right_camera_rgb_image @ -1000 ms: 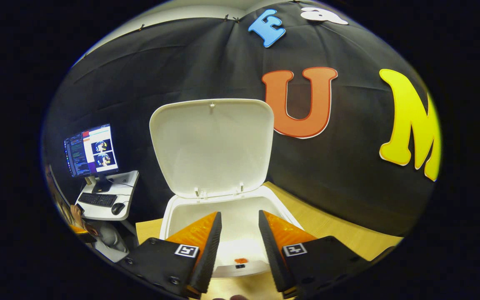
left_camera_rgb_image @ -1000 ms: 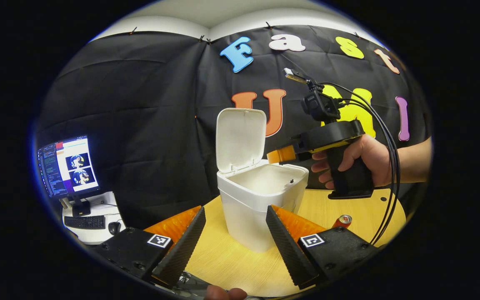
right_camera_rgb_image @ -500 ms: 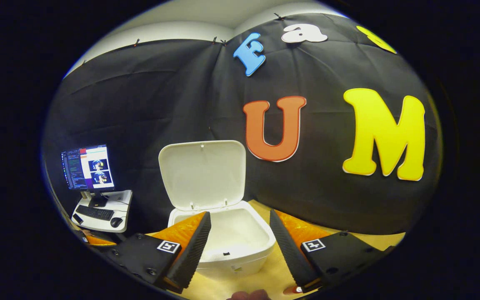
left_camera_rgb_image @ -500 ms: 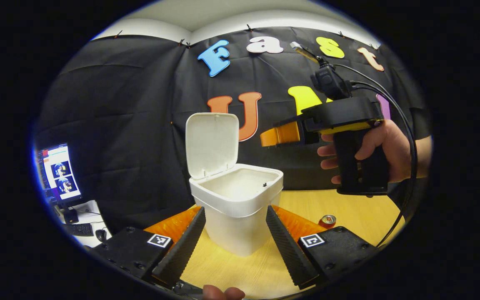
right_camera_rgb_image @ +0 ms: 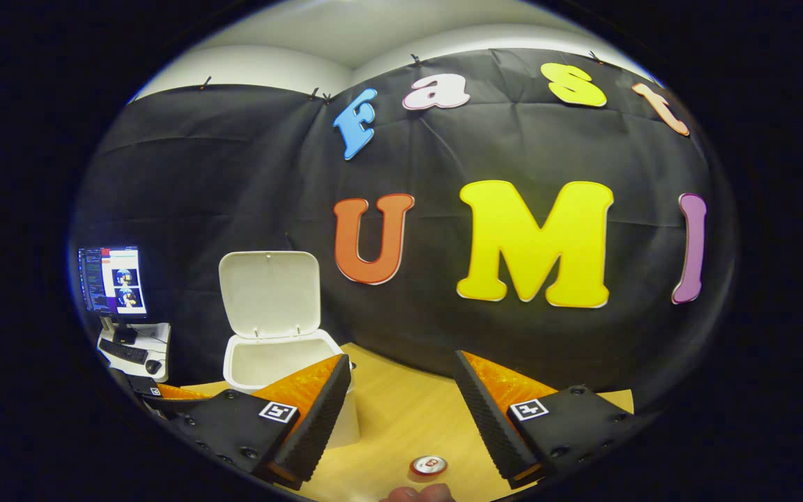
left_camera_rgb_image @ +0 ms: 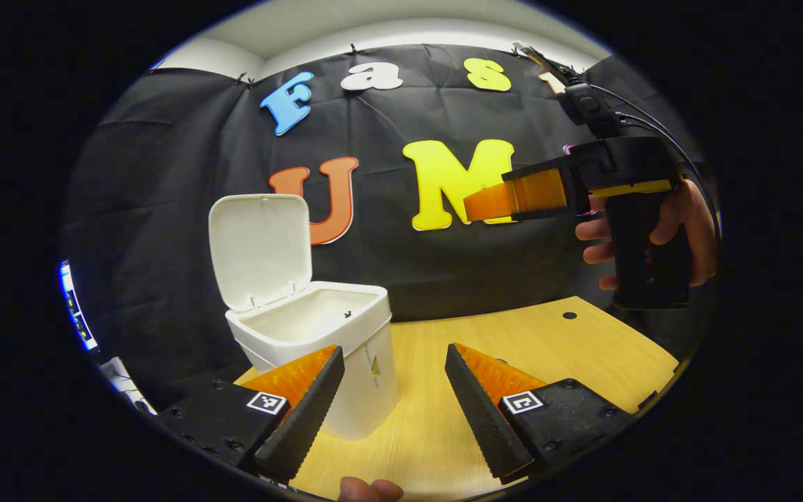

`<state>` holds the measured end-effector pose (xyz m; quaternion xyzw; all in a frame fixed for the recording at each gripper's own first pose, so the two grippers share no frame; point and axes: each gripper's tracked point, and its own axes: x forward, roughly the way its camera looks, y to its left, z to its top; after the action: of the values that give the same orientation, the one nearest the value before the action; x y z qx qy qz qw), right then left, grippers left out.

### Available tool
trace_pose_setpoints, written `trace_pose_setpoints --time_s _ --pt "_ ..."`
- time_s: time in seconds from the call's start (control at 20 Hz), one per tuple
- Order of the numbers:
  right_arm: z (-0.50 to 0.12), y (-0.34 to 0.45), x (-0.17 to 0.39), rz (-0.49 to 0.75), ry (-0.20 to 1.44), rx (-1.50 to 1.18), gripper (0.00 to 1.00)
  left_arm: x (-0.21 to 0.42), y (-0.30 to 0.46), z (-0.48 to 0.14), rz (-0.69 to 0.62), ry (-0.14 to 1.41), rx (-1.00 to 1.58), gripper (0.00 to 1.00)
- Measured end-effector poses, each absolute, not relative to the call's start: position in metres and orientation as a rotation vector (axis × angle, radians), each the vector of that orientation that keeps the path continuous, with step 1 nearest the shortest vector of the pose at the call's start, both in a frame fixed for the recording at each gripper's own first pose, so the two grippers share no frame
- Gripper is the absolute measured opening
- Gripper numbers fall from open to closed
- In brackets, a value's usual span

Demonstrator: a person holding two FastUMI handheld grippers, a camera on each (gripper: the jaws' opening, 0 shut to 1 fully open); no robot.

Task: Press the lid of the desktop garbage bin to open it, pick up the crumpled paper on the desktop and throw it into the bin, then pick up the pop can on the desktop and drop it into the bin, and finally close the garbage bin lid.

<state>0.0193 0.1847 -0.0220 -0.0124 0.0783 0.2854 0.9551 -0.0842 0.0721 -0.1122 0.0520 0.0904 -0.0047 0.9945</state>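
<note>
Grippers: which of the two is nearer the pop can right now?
The right gripper: the pop can stands on the desk just below its open fingers, while the left gripper faces the bin.

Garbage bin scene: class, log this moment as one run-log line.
bin: lid up | pop can: upright on desk | right gripper: open, above can | left gripper: open, empty

The garbage bin (left_camera_rgb_image: 318,348) is stood on the left of the wooden desktop (left_camera_rgb_image: 548,355), its lid (left_camera_rgb_image: 261,249) raised upright behind an uncovered mouth. Bare desktop is seen to the bin's right. A pop can (right_camera_rgb_image: 429,465) is stood upright on the desktop, below and between the spread fingers of the right gripper (right_camera_rgb_image: 401,404), apart from the bin.
</note>
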Motion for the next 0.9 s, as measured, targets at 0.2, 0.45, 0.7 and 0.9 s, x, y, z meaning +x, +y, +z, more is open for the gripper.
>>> trace_pose_setpoints --time_s 0.2,0.45,0.7,0.9 --pt "-0.028 0.121 0.010 0.469 0.144 -0.050 0.94 -0.079 0.032 -0.134 -0.106 0.208 0.065 0.97" --pt "-0.054 0.053 -0.009 0.355 0.198 -0.086 0.94 -0.066 -0.007 -0.168 -0.203 0.230 0.066 0.96" --pt "-0.087 -0.005 -0.040 0.260 0.260 -0.131 0.94 -0.043 -0.028 -0.226 -0.244 0.300 0.083 0.97" --pt "-0.106 -0.035 -0.049 0.206 0.288 -0.159 0.94 -0.027 -0.038 -0.271 -0.256 0.355 0.108 0.97"
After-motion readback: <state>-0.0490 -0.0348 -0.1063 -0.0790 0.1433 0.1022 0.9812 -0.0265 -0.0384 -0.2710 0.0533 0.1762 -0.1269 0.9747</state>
